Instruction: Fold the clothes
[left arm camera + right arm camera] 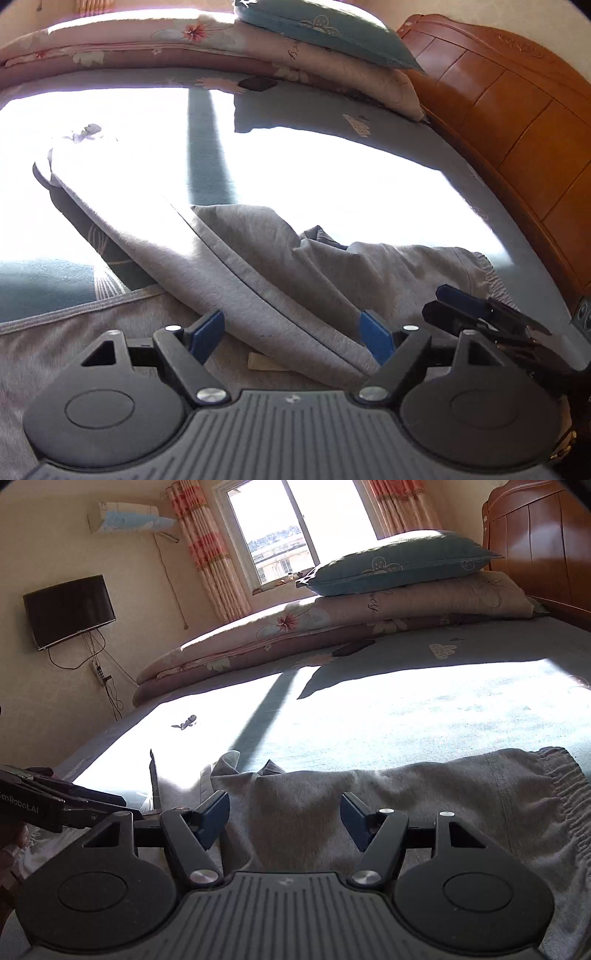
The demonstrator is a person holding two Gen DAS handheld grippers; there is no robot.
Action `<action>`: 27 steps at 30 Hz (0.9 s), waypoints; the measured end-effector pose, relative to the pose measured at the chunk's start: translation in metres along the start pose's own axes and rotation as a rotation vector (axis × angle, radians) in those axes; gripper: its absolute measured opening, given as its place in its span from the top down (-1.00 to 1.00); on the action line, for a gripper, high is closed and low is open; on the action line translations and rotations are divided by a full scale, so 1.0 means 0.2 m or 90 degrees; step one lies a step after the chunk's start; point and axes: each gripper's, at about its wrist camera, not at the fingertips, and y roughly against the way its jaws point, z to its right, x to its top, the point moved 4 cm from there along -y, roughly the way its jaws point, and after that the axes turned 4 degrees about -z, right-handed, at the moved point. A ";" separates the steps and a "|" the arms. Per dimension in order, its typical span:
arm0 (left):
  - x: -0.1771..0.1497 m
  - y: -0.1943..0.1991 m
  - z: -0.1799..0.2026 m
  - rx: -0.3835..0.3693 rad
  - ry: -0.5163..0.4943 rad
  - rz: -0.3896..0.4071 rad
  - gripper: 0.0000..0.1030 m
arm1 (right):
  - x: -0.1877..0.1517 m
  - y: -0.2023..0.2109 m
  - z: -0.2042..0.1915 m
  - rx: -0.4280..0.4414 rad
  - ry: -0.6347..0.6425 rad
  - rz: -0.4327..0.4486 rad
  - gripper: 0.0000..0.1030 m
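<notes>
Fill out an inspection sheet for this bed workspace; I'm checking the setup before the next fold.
Surface: bed sheet, teal, half in strong sunlight.
Job's things: grey sweatpants lying rumpled at the near edge, elastic waistband to the right in the right wrist view.
Clutter: folded floral quilt with a teal pillow stacked on it at the far side; a small dark flat item beside the quilt, too small to identify.
Grippers: left claw open over the sweatpants, nothing between its pads; right claw open, empty.
Cables: wires hanging below the wall TV.
Surroundings: window, curtains, air conditioner, wooden headboard.
</notes>
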 end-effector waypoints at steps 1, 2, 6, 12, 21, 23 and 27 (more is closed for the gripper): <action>0.02 0.00 -0.08 -0.021 0.055 0.003 -0.56 | -0.01 -0.02 -0.02 0.024 0.007 -0.010 -0.37; 0.04 -0.01 -0.14 -0.041 0.101 0.007 -0.56 | -0.03 -0.04 -0.05 0.047 0.013 -0.021 -0.37; 0.05 -0.12 -0.27 -0.072 0.211 0.016 -0.56 | -0.04 -0.11 -0.11 0.120 0.018 -0.037 -0.37; 0.04 -0.31 -0.23 -0.064 0.221 -0.003 -0.56 | -0.09 -0.20 -0.19 0.216 -0.021 -0.096 -0.35; 0.07 -0.24 -0.31 -0.073 0.175 0.020 -0.67 | -0.11 -0.25 -0.16 0.221 -0.087 -0.153 -0.35; 0.08 -0.22 -0.38 -0.081 0.173 0.042 -0.67 | -0.08 -0.28 -0.17 0.241 -0.109 -0.165 -0.35; 0.07 -0.23 -0.53 -0.093 0.175 0.069 -0.67 | 0.05 -0.42 -0.24 0.273 -0.110 -0.232 -0.35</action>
